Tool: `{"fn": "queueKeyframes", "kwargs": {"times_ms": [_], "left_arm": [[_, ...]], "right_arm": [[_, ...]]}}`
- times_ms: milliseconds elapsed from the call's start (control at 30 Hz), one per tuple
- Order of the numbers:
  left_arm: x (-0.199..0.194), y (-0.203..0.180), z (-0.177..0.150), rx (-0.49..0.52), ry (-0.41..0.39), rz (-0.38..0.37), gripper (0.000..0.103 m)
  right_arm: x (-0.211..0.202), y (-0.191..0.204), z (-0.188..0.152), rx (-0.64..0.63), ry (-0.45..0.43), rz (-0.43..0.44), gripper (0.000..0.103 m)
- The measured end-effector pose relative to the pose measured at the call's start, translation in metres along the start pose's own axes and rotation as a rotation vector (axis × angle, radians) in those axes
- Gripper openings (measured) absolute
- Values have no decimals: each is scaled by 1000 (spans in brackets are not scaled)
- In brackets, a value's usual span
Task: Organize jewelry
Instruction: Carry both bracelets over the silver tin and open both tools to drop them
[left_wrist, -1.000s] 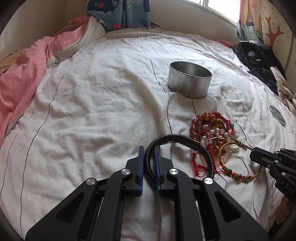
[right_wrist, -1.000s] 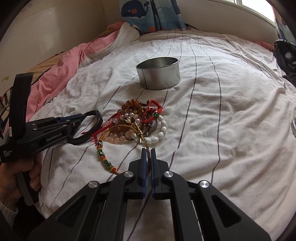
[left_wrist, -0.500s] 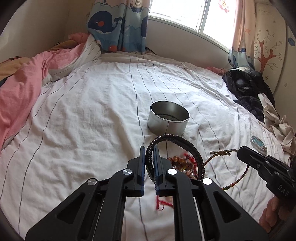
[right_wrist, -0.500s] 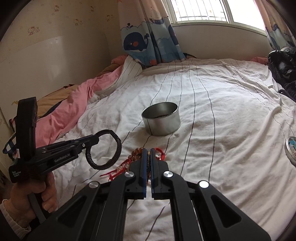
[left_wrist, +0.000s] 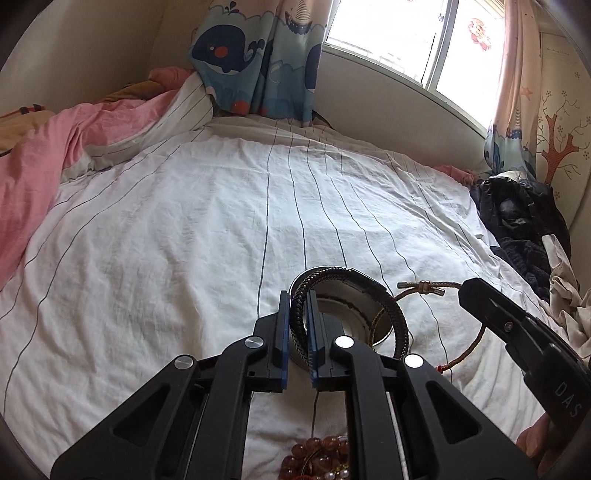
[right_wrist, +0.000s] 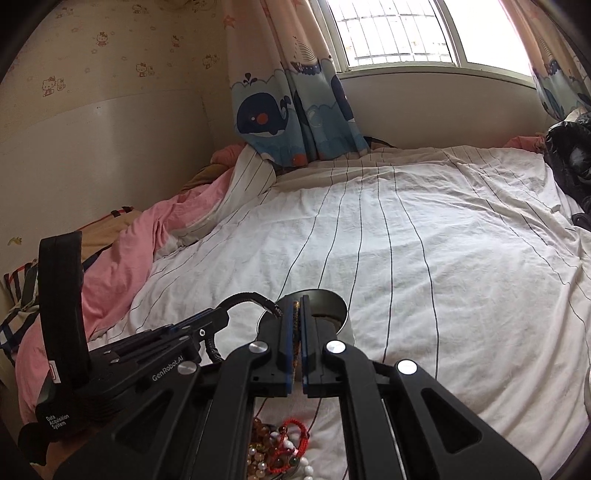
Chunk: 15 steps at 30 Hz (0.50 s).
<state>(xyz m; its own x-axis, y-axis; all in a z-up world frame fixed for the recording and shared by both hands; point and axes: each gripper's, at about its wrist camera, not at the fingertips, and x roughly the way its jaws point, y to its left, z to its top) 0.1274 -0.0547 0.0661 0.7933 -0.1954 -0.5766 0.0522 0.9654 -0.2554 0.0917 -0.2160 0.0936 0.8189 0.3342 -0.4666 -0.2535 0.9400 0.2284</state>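
Your bed (left_wrist: 184, 240) wears a white striped sheet. On it sit a round metal tin (left_wrist: 380, 328), a heap of beaded bracelets (right_wrist: 280, 450), a pink duvet (left_wrist: 33, 173) and dark clothes (left_wrist: 517, 206).

Two handheld grippers: the left gripper (left_wrist: 297, 295) and the right gripper (right_wrist: 297, 301). One round metal tin (left_wrist: 341, 325) on the striped bedsheet (left_wrist: 221, 229). Two bracelets lifted clear of the bed: one black braided bracelet (left_wrist: 369, 286) and one thin brown cord bracelet (left_wrist: 424, 286). One heap of beaded bracelets (right_wrist: 280, 450) on the sheet; its separate pieces cannot be counted.
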Motion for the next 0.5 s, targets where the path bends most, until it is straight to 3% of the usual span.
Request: {"fn": "queueKeyframes", "kwargs": {"times_ms": [133,267,333,400,500], "left_arm": [[24,-5,5,5,26,29,8],[51,-5,4,17,97,62,10],[53,-5,5,34,105,76,17],[51,-1,6,41,90,97,31],[41,7,8,32,65,132,35]], "right_arm": [[25,-6,8,4,10,0,4],[58,-14,6,9,84,-21,4],[74,-17,2,4,126,-28,4],[86,-18,-2,-6,160,-28,4],[99,-16,-10,-22,195,-21,4]]}}
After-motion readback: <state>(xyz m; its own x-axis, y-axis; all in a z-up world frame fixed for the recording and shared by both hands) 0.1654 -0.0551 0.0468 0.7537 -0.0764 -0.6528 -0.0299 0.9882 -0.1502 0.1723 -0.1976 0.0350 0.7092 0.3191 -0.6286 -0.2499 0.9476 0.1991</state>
